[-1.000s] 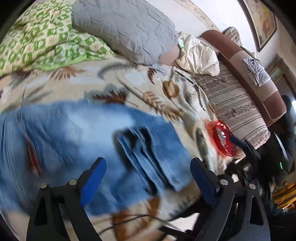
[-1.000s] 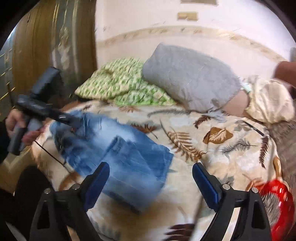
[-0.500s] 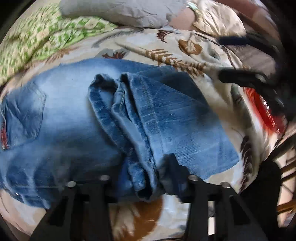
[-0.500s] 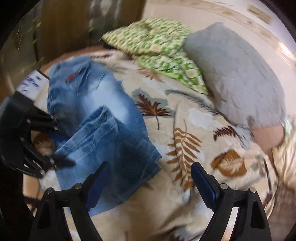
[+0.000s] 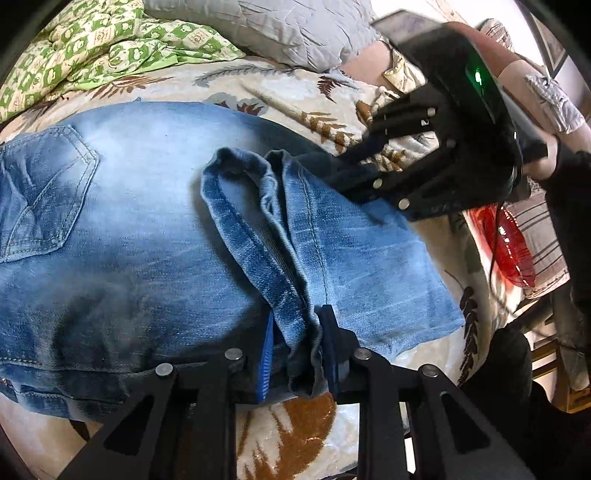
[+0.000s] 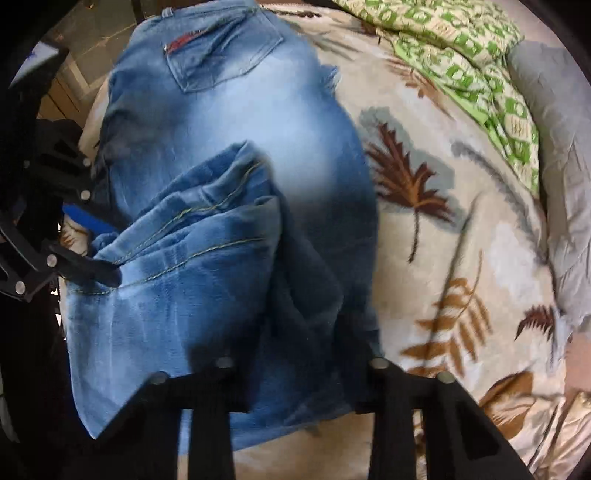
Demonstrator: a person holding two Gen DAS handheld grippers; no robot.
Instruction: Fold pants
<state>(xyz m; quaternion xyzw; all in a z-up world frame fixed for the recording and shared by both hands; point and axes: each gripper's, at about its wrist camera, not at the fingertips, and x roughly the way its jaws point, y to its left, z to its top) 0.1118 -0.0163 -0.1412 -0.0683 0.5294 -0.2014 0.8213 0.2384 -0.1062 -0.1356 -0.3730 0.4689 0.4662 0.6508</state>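
Note:
Blue jeans (image 5: 147, 221) lie on a leaf-patterned bedspread, back pocket up, with the legs folded back over the seat. My left gripper (image 5: 299, 354) is at the near edge of the folded legs. Its jaws are closing, with the blue pads pinching a bunched ridge of denim. My right gripper (image 5: 354, 162) reaches down onto the far edge of the same fold. In the right wrist view the jeans (image 6: 240, 110) fill the frame, and the right gripper (image 6: 301, 369) is closing with a dark ridge of denim between its fingers. The left gripper (image 6: 103, 251) shows at the left.
A green patterned quilt (image 5: 92, 55) and a grey pillow (image 5: 295, 29) lie at the head of the bed. A red shiny object (image 5: 513, 251) sits by the striped sofa (image 5: 543, 229) at the right. The leaf bedspread (image 6: 443, 258) stretches beyond the jeans.
Both grippers came down onto the jeans, and their jaws went from wide open to narrow around the denim. The right gripper swung over to the far edge of the folded legs.

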